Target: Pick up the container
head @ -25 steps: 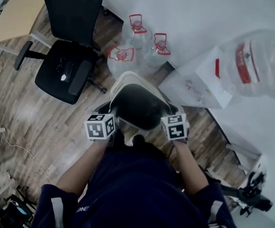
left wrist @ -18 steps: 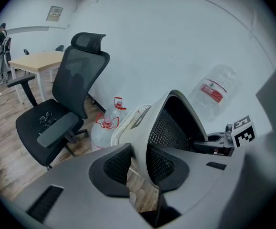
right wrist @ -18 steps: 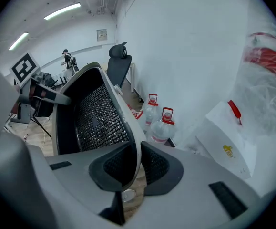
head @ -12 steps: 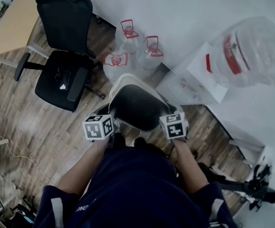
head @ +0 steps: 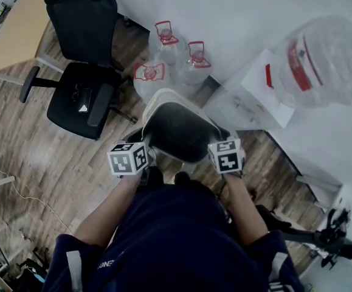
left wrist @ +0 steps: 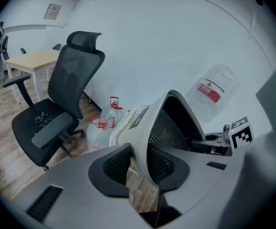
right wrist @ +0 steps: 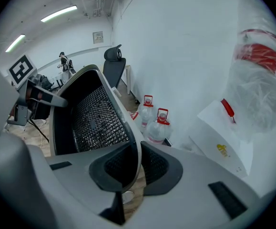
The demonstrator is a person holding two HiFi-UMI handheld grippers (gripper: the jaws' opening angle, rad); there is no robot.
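The container (head: 174,129) is a rounded bin with a smooth pale outer shell and a black inside wall of perforated mesh, its rim curving in an oval. It hangs clear of the plank-patterned wooden floor (head: 54,157), right in front of the person's torso, clamped from opposite sides by the two grippers. In the head view its dark hollow faces up and the pale rim shows along the far edge. The left gripper (head: 144,151) grips the rim on the container's left side. In the left gripper view the thin wall passes between its two dark, textured pads, one pad on the pale outside and the other on the mesh inside, so the jaws stand only partly apart and are pressed on the wall. The right gripper (head: 219,146) does the same on the opposite rim. In the right gripper view the edge of the wall sits pinched between narrowly spaced pads, with the grid of holes plain beside them. Beyond the container, against the white wall, stand clear plastic water bottles (head: 163,59) with red handles, and a black mesh-backed office chair (head: 84,72) sits on the floor to their left. At the right, a big clear jug (head: 321,66) with a red label tops a boxy white stand (head: 248,99).
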